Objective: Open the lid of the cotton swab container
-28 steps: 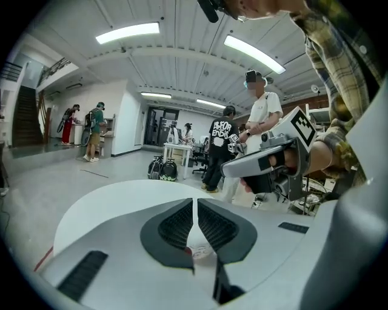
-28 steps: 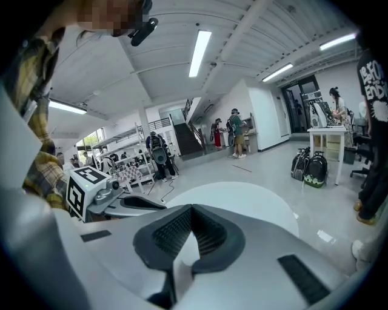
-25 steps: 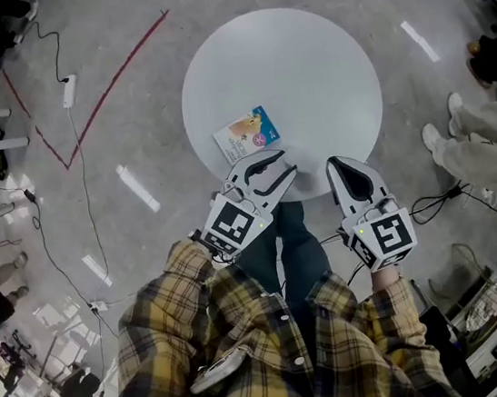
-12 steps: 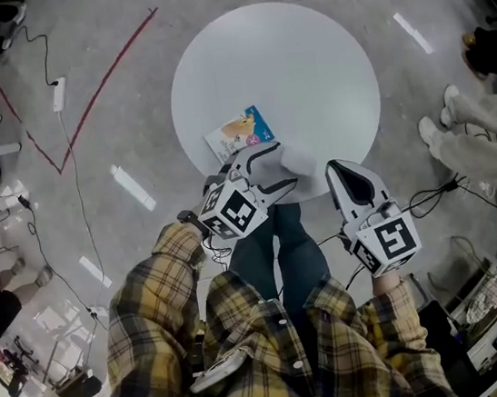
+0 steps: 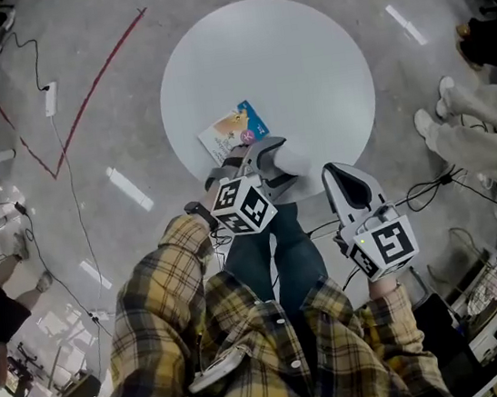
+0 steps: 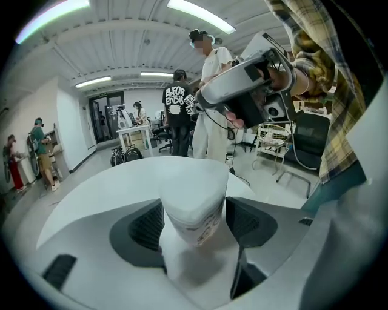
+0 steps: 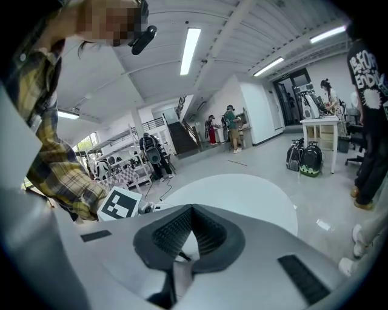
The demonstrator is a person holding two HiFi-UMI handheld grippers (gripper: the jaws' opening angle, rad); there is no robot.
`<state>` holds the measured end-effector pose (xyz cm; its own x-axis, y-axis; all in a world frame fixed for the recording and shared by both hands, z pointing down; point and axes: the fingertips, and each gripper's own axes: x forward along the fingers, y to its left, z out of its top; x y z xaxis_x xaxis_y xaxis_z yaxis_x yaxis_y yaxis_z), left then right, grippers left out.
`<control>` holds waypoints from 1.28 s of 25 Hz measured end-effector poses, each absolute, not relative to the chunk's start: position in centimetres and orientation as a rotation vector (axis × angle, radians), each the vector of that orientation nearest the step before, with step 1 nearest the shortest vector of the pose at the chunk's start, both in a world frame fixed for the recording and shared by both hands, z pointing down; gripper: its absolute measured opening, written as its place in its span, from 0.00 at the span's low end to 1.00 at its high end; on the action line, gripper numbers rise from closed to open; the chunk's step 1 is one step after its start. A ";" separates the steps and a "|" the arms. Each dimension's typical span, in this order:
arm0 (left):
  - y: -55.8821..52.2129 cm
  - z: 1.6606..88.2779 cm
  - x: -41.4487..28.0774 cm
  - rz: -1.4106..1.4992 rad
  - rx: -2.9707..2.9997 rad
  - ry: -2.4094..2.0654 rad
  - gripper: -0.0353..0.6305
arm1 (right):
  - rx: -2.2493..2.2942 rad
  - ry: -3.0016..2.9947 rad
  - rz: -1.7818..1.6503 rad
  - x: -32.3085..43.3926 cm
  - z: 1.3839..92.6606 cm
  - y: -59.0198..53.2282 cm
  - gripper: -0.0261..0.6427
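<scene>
The cotton swab container (image 5: 296, 157) is a white cylinder near the front edge of the round white table (image 5: 283, 50). My left gripper (image 5: 271, 164) holds it, with the jaws standing wide. In the left gripper view the container (image 6: 194, 200) fills the gap of the left gripper (image 6: 194, 233), and both dark pads lie against its sides. Its lid looks closed. My right gripper (image 5: 345, 178) hangs to the right, just off the table's edge, shut and empty. In the right gripper view the right gripper (image 7: 191, 236) has its pads together.
A blue and white packet (image 5: 233, 131) lies on the table just behind the left gripper. Cables (image 5: 448, 183) and a red tape line (image 5: 86, 87) run over the floor. A seated person's legs (image 5: 475, 115) are at the right, and a wire cart (image 5: 492, 296) stands lower right.
The left gripper's jaws have spread wide and now hold the white container, which did not show between them a second ago. The left gripper has also rolled over. The right gripper has barely moved.
</scene>
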<state>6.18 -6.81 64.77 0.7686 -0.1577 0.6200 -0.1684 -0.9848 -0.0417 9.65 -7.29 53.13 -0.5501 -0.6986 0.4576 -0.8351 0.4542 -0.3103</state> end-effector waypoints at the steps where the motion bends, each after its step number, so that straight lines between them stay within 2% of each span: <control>1: -6.9 64.8 6.4 1.041 2.948 -0.275 0.53 | 1.326 -2.441 0.744 9.8 53.1 -7.3 0.06; 23: -6.5 65.5 7.4 1.178 2.996 -0.189 0.49 | 1.353 -2.440 0.740 10.4 52.7 -7.9 0.06; 32: -6.5 63.0 8.5 1.067 2.940 -0.226 0.48 | 1.389 -2.439 0.716 11.4 51.5 -7.7 0.06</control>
